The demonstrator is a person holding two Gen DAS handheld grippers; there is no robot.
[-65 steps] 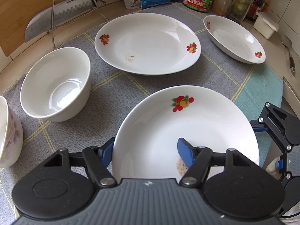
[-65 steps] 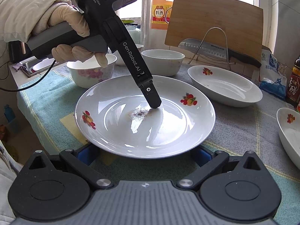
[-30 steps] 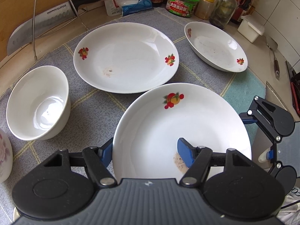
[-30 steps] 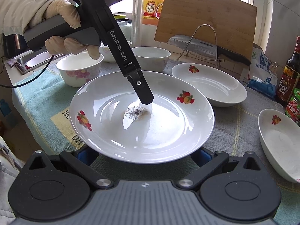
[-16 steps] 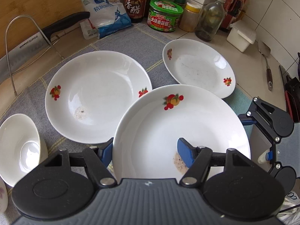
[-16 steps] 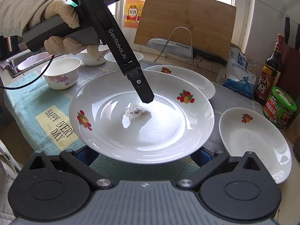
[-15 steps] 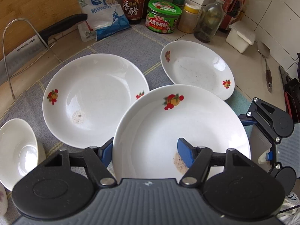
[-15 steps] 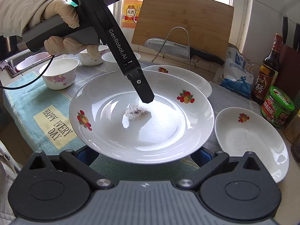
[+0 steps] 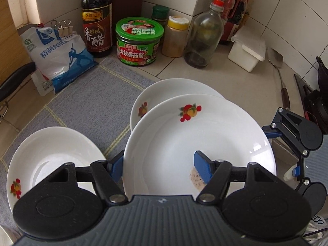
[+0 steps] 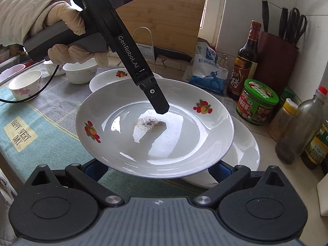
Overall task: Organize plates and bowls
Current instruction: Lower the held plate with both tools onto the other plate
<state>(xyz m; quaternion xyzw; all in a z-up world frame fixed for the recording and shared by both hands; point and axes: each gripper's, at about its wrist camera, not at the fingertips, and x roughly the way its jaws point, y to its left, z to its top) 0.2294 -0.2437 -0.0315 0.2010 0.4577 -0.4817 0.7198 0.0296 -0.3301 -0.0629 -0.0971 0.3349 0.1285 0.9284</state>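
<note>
The plate with the fruit print is up off the mat, clamped at its rim between your left gripper's blue fingers, one inside the dish and one under the edge, and it hangs partly over a second plate lying near the jar and bottles. Your right gripper sits low on the opposite side with its fingers spread wide beneath the rim; whether they touch it you cannot tell. A third plate lies on the mat to the left, apart from both.
</note>
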